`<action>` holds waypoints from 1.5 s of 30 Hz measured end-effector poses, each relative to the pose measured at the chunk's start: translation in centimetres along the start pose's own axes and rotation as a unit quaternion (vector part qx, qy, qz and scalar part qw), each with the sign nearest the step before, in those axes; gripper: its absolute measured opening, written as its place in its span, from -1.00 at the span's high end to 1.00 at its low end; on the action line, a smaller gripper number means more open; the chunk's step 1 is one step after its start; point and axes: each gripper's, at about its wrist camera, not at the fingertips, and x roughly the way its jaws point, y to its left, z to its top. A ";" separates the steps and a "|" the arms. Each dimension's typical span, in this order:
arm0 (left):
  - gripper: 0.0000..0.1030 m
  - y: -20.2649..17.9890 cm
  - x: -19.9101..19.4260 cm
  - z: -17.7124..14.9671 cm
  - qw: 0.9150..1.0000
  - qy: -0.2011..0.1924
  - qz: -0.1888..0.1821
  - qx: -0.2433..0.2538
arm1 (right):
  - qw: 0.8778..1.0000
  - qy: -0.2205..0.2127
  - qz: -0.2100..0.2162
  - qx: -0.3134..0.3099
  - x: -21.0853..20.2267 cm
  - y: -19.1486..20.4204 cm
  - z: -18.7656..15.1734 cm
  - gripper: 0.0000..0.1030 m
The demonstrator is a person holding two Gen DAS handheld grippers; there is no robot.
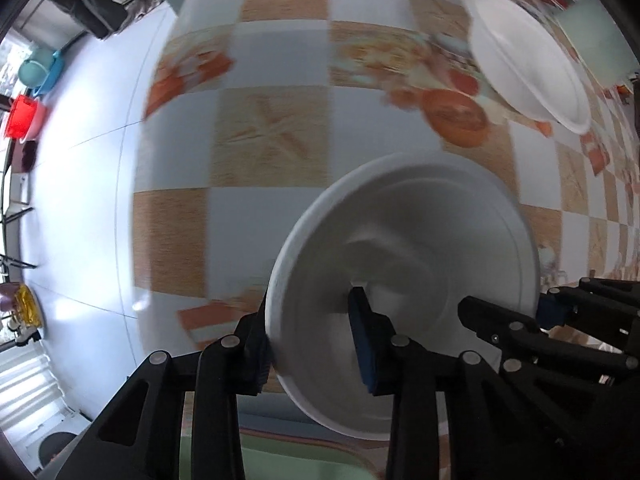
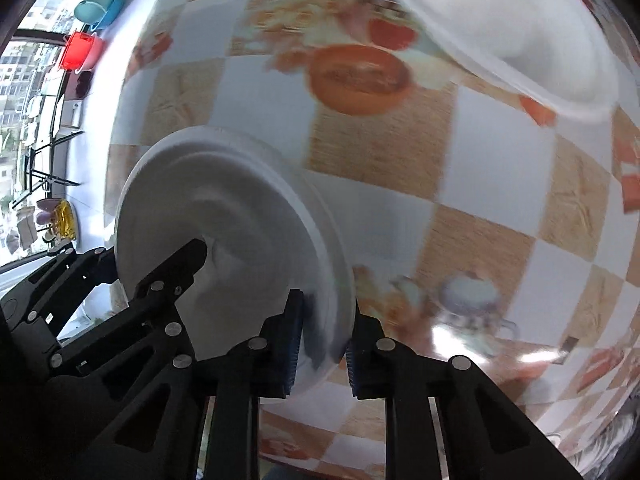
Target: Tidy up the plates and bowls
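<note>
White bowl (image 1: 404, 256) sits lower centre of the left wrist view, tilted over the checkered tablecloth (image 1: 272, 136), both frames blurred. Left gripper (image 1: 310, 332) pinches its left rim, one finger inside, one outside; right gripper (image 2: 322, 340) is clamped on the opposite rim, bowl at centre-left there. Second white plate (image 1: 524, 64) lies upper right on the cloth.

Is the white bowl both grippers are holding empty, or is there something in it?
Empty: the white bowl shows only bare white inside, with one finger of the left hand-held gripper reaching in over its rim.
</note>
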 end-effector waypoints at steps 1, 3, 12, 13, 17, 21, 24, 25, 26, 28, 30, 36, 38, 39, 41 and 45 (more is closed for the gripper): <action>0.27 -0.7 0.0 0.0 1.000 0.000 -0.001 0.004 | 1.000 0.001 -0.002 0.006 -0.2 -0.9 -0.3 0.60; 0.27 -2.4 -0.1 0.0 1.000 -0.002 -0.001 0.017 | 1.000 0.002 -0.005 0.016 -0.8 -2.1 -0.4 0.60; 0.27 -9.9 -0.1 0.8 0.997 -0.006 -0.009 0.072 | 0.997 -0.001 -0.003 0.075 -2.1 -9.3 -2.3 0.60; 0.27 -10.8 -0.1 1.1 0.997 -0.006 -0.010 0.076 | 0.997 -0.002 -0.003 0.079 -2.3 -10.0 -2.7 0.60; 0.27 -13.1 -0.1 1.5 0.996 -0.005 -0.012 0.085 | 0.996 -0.005 -0.003 0.094 -2.4 -11.7 -3.2 0.60; 0.27 -14.9 0.4 1.7 0.995 -0.008 -0.010 0.099 | 0.994 -0.008 0.000 0.108 -2.6 -12.9 -3.8 0.60; 0.27 -16.9 0.7 1.6 0.995 -0.009 -0.011 0.099 | 0.994 -0.010 0.005 0.112 -2.9 -14.3 -4.3 0.60; 0.27 -17.3 0.8 1.7 0.995 -0.008 -0.011 0.099 | 0.994 -0.011 0.005 0.113 -3.1 -14.9 -4.6 0.60; 0.27 -17.7 0.9 1.8 0.995 -0.009 -0.011 0.099 | 0.993 -0.012 0.004 0.114 -3.2 -15.0 -4.8 0.60; 0.27 -19.0 0.8 1.9 0.995 -0.008 -0.010 0.104 | 0.993 -0.013 0.004 0.117 -3.2 -15.1 -5.3 0.60; 0.27 -19.9 0.6 1.9 0.994 -0.009 -0.008 0.111 | 0.993 -0.015 0.004 0.119 -3.7 -15.5 -5.9 0.60; 0.27 -22.2 -1.3 -0.2 0.993 -0.022 -0.009 0.119 | 0.991 -0.029 0.015 0.132 -5.1 -15.9 -6.5 0.60; 0.27 -22.9 -2.2 -0.4 0.992 -0.026 -0.010 0.124 | 0.990 -0.035 0.019 0.134 -5.9 -16.1 -6.9 0.60; 0.27 -23.2 -2.8 -0.6 0.991 -0.031 -0.011 0.129 | 0.990 -0.038 0.019 0.134 -6.2 -16.2 -7.3 0.60; 0.27 -23.3 -3.7 -1.0 0.990 -0.036 -0.011 0.136 | 0.990 -0.042 0.021 0.136 -6.9 -16.2 -8.2 0.60; 0.27 -24.2 -5.8 -1.9 0.988 -0.047 -0.013 0.150 | 0.988 -0.055 0.024 0.142 -8.0 -16.2 -10.5 0.59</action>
